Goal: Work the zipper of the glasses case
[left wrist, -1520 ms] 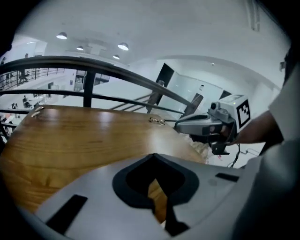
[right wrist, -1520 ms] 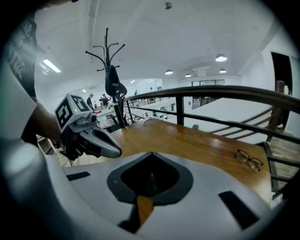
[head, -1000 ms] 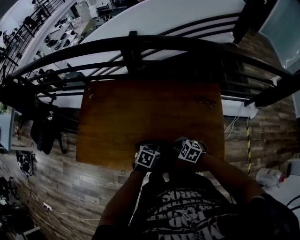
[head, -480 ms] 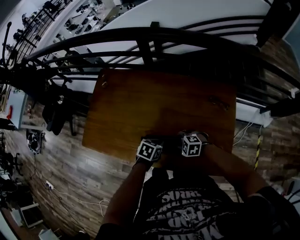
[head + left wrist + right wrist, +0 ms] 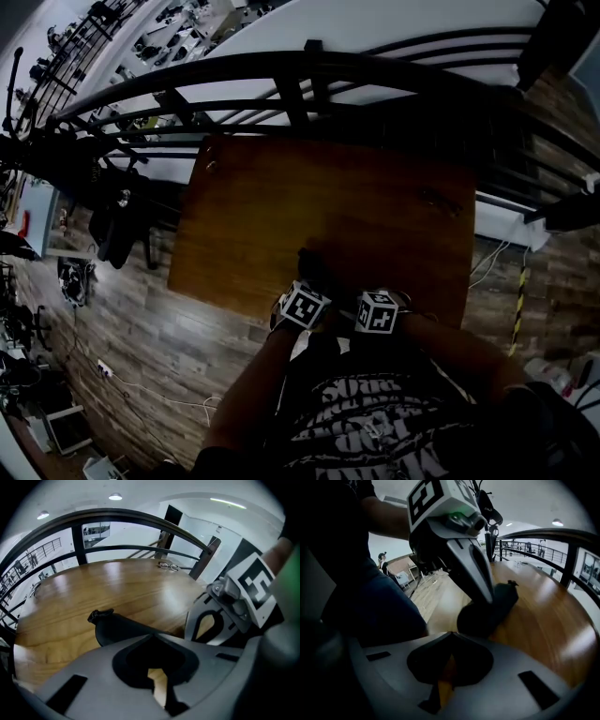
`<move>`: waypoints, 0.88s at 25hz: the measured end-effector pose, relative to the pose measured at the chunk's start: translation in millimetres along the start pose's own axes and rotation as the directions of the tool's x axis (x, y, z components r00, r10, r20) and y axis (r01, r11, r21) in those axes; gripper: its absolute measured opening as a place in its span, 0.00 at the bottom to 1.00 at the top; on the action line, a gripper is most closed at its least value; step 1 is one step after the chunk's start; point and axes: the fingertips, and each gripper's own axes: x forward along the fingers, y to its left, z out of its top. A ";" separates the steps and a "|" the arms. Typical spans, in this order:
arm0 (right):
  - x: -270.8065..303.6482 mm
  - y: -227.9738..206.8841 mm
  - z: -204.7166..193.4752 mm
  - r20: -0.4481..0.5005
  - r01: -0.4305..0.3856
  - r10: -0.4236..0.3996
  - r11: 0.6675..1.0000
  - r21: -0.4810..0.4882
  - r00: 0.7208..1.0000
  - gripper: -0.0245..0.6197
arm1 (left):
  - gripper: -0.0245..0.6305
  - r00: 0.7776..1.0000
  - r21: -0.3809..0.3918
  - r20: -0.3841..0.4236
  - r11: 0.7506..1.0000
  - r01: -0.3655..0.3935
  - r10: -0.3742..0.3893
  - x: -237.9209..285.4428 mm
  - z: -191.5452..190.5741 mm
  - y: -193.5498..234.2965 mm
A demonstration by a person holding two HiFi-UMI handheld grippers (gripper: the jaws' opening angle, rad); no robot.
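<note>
While the glasses case [image 5: 117, 627] lies on the surface [image 5: 117, 583], the left claw [image 5: 151, 637] sits closed at its end; the right claw [image 5: 449, 633], just closed, holds nothing.

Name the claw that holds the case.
The left claw, shut on the black case at its near end; the right claw, just closed, is empty.

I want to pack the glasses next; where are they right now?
In the head view the glasses lie near the wooden table's far right corner, close to the railing, well away from the black glasses case at the near edge.
</note>
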 end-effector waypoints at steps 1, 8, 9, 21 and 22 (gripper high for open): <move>5.5 7.9 5.0 0.014 -0.006 0.006 1.000 0.013 1.000 0.04 | 0.05 1.000 0.000 0.003 1.000 0.011 -0.011 -2.0 -0.9 -0.2; 1.9 -11.0 -9.7 0.020 0.157 -0.164 0.969 0.191 0.986 0.04 | 0.05 0.997 0.055 -0.044 0.997 0.062 -0.059 -7.6 0.3 0.7; -2.4 -17.4 -14.0 0.017 0.192 -0.200 0.957 0.215 0.980 0.04 | 0.05 0.997 0.058 -0.045 0.996 0.068 -0.066 -8.3 0.6 0.8; 7.4 -28.9 -12.9 -0.019 0.258 -0.276 0.870 0.420 0.961 0.08 | 0.05 0.985 0.071 -0.086 0.985 0.159 -0.153 -6.6 -0.5 -3.3; 3.9 -33.0 -14.7 -0.033 0.282 -0.295 0.868 0.409 0.955 0.07 | 0.05 0.984 0.071 -0.090 0.985 0.160 -0.153 -8.1 0.2 -2.1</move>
